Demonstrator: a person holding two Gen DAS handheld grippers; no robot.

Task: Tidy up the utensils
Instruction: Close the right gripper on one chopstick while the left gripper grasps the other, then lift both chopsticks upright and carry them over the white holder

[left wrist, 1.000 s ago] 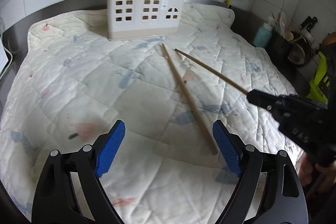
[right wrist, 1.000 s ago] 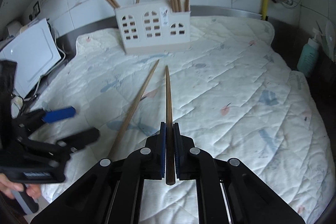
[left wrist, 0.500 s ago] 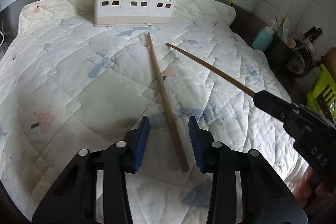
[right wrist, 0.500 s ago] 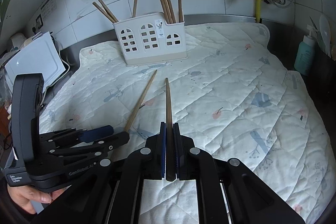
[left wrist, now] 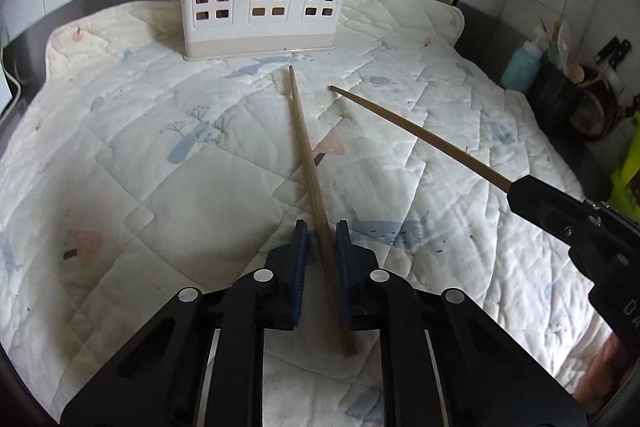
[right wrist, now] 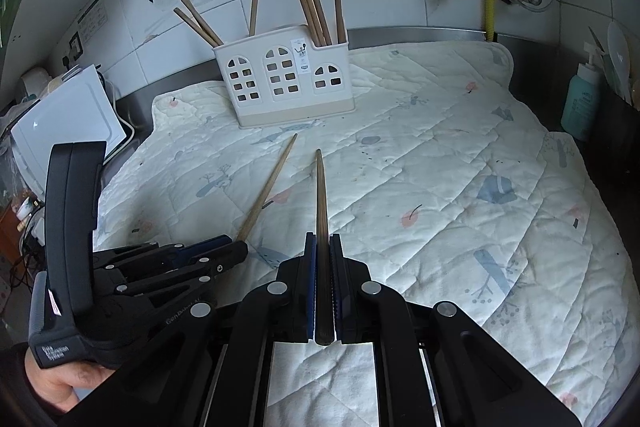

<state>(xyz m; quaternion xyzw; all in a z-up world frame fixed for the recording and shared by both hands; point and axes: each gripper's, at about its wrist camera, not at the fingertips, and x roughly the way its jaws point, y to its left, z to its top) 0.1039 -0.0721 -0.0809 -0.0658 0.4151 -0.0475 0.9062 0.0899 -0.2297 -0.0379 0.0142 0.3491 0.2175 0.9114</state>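
Fingers of the left gripper (left wrist: 319,241) have narrowed from wide apart to flank a thin round wooden chopstick (left wrist: 308,163) lying mid-quilt (left wrist: 120,155); contact unclear, so pickup looks imminent

Right view: right gripper (right wrist: 323,255) stays clamped on a tapered chopstick (right wrist: 321,203), aimed toward the perforated plastic holder (right wrist: 284,83) at the quilt's far edge

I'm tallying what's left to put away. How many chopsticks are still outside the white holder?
2. One chopstick is clamped in the right gripper; the other chopstick lies on the quilted mat between the left gripper's nearly closed fingers.
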